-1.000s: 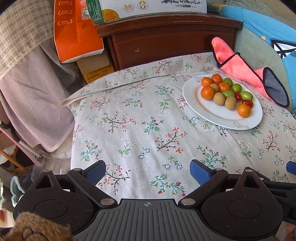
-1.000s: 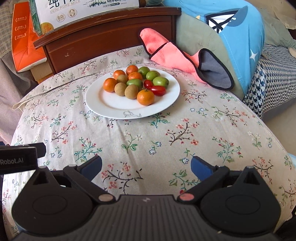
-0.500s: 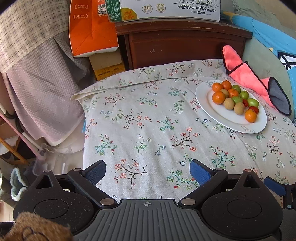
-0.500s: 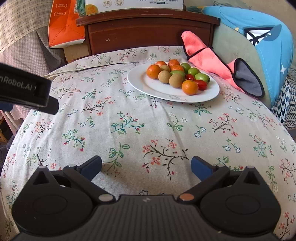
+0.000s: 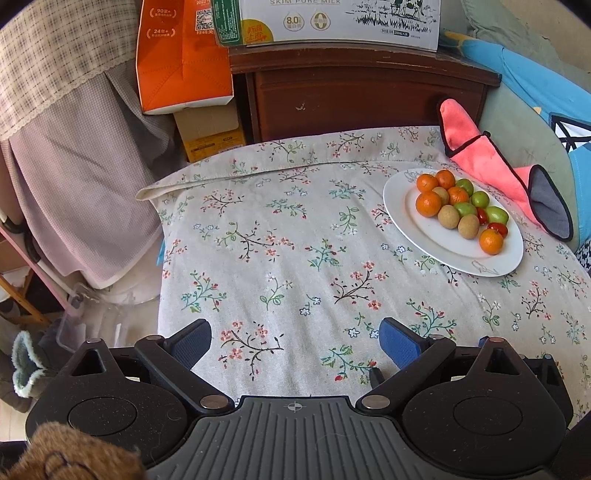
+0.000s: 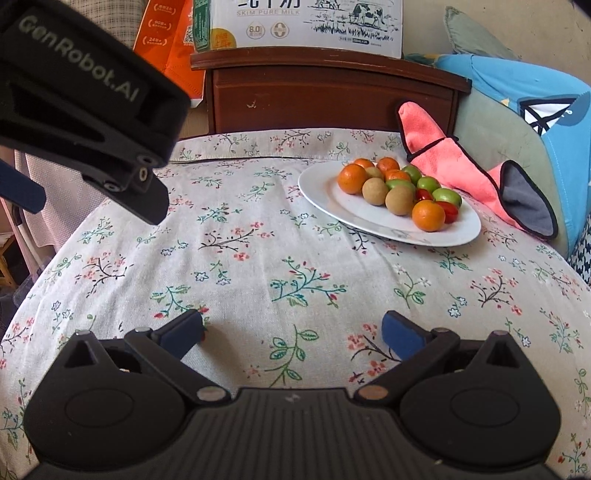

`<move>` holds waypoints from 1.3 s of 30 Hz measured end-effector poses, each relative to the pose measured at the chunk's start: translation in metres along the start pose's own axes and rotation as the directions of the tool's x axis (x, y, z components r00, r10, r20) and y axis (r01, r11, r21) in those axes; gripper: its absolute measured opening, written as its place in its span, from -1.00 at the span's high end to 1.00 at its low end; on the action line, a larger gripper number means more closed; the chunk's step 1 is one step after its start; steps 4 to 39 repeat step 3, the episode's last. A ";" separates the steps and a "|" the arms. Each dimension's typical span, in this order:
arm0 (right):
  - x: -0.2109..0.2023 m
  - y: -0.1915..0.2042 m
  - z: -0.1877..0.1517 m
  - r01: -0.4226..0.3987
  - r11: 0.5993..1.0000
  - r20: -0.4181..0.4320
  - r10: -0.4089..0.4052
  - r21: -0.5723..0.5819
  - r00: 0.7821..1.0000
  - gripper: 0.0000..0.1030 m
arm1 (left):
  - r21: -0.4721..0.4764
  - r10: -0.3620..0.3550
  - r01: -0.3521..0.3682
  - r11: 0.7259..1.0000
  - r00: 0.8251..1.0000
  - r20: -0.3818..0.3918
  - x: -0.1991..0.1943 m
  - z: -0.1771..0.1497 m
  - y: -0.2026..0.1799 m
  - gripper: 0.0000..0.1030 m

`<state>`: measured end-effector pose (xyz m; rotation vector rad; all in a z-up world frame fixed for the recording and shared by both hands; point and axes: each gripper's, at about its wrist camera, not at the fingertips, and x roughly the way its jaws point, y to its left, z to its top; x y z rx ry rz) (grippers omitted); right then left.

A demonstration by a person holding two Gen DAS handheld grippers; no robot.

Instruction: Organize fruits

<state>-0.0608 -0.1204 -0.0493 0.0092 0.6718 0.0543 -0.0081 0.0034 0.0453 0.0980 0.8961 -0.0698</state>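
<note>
Floral-print woven cloth [image 5: 295,236] covers the rounded work surface, with a folded hem along its far edge. Behind it stands a dark wooden cabinet [image 5: 362,99] with a glossy milk carton [image 5: 332,18] on top; an orange cardboard box [image 5: 181,59] leans at its left.

Fruits [image 5: 461,208] lie heaped on a smooth oval white plate [image 5: 443,251] at the far right of the cloth: round oranges, matte tan-skinned fruits, glossy green ones and small red tomatoes. A pink fabric mitt [image 5: 480,162] with black piping lies just beyond the plate.

Left gripper [image 5: 295,341]: fingers spread wide, blue pads [image 5: 399,341] empty, above bare cloth. Right gripper [image 6: 291,334]: fingers spread wide, empty, low over the cloth, well short of the plate [image 6: 332,199].
</note>
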 end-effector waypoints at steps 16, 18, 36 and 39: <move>0.007 0.003 0.005 0.002 1.000 -0.005 -0.002 0.000 1.000 -0.99 | 0.000 -0.001 0.001 1.000 1.000 -0.004 0.001 0.000 -0.001 -0.91; 0.007 0.003 0.005 0.002 1.000 -0.005 -0.002 0.000 1.000 -0.99 | 0.000 -0.001 0.001 1.000 1.000 -0.004 0.001 0.000 -0.001 -0.91; 0.007 0.003 0.005 0.002 1.000 -0.005 -0.002 0.000 1.000 -0.99 | 0.000 -0.001 0.001 1.000 1.000 -0.004 0.001 0.000 -0.001 -0.91; 0.007 0.003 0.005 0.002 1.000 -0.005 -0.002 0.000 1.000 -0.99 | 0.000 -0.001 0.001 1.000 1.000 -0.004 0.001 0.000 -0.001 -0.91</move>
